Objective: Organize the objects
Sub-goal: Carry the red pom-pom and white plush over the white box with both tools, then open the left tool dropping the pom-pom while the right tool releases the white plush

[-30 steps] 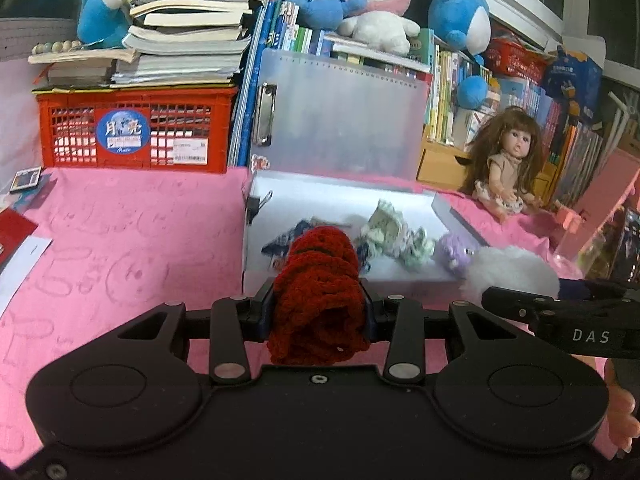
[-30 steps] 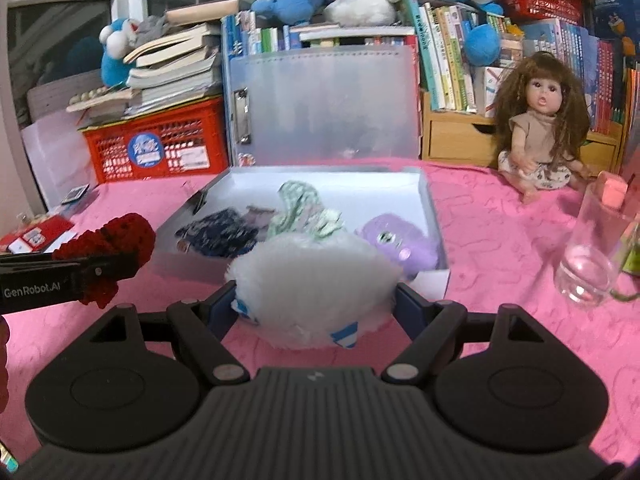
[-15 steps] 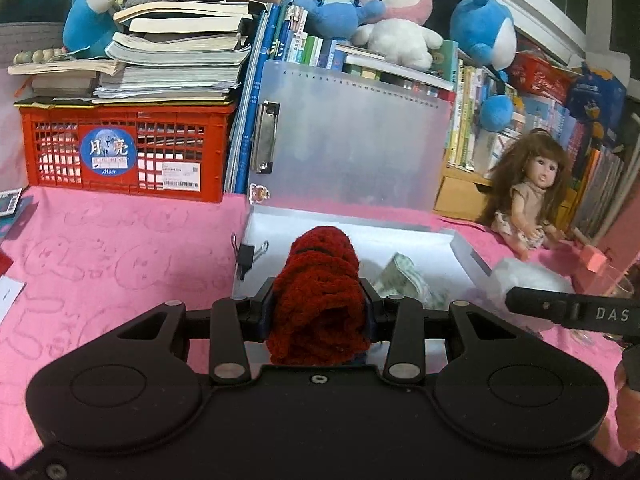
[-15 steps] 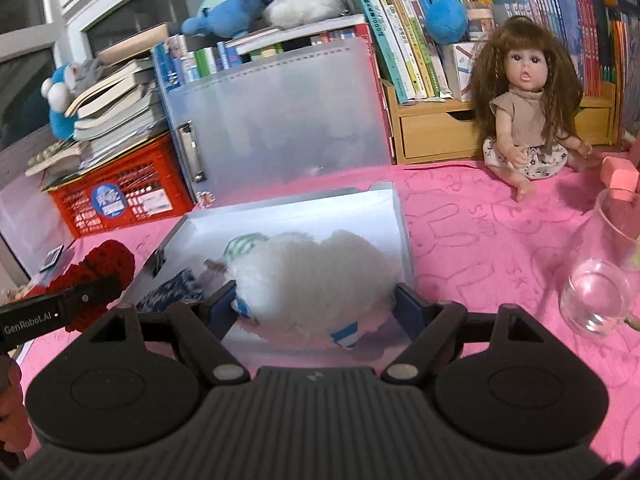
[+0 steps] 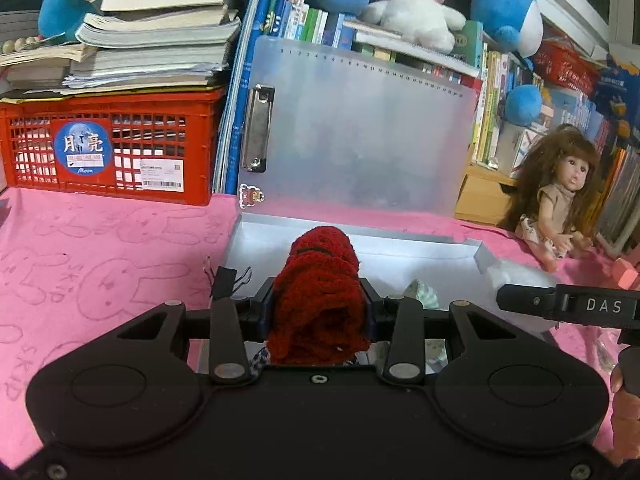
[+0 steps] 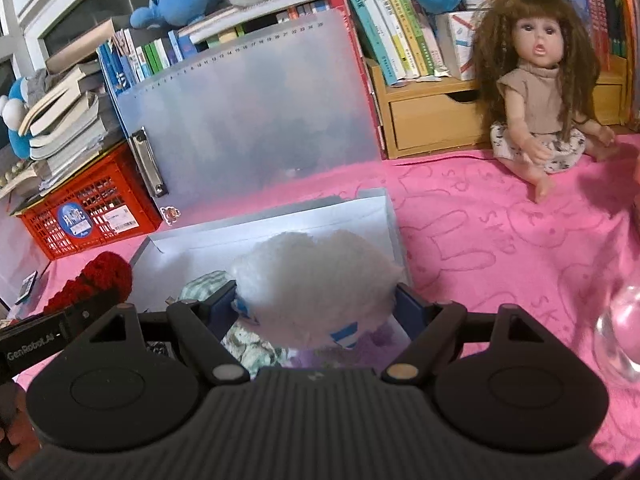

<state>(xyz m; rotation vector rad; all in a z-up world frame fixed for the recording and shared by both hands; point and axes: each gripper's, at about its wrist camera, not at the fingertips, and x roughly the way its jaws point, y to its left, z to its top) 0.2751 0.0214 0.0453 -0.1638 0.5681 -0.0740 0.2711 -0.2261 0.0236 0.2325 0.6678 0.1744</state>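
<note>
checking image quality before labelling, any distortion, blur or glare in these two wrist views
Left wrist view: fisheye bending bows the red crate and bookshelf edges; the red knit item in the left gripper is sharp. Right wrist view: same curvature; the white fluffy item in the right gripper looks soft, and the glass at the right edge is smeared. No strong glare in either.

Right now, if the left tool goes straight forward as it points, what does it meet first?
Probably the far wall of the open box, then the clipboard standing behind it; depth is unclear. The left tool holds red yarn.
</note>
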